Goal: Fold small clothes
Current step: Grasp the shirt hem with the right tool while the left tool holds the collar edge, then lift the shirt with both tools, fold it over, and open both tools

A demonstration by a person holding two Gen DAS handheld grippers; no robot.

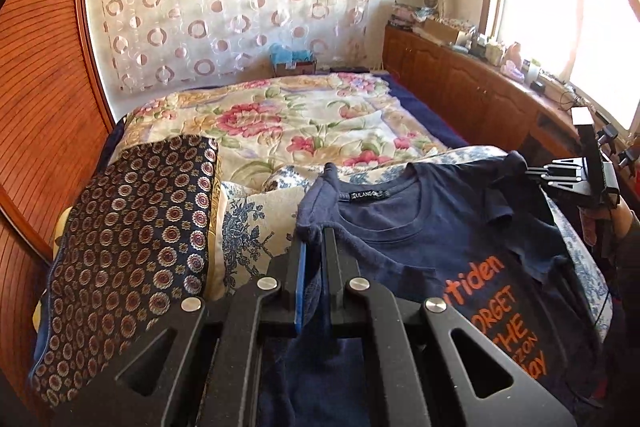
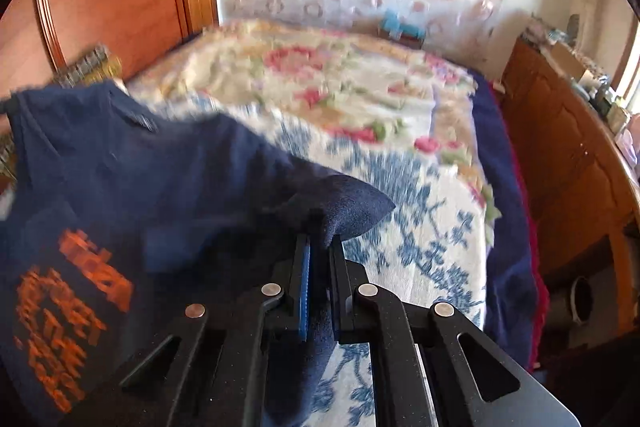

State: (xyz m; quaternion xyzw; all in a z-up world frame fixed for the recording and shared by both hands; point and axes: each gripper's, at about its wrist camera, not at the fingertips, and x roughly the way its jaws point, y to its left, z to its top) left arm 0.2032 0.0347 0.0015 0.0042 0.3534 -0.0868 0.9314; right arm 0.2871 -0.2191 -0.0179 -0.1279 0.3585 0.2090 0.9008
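Hand-held gripper point(image 1: 316, 239) beside patterned cushion point(image 1: 132, 259)

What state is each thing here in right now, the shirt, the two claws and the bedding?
Navy T-shirt: unfolded, print up, pinched at both sides.
Left gripper: shut on the T-shirt.
Right gripper: shut on the T-shirt.
Floral blanket: spread flat on the bed.
Patterned cloth: folded, lying aside.

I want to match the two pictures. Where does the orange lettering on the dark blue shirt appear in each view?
Left wrist view: the orange lettering is at lower right, right of the left gripper.
Right wrist view: it is at lower left, blurred, left of the right gripper.
Shared landmark: the flowered blanket behind the shirt.
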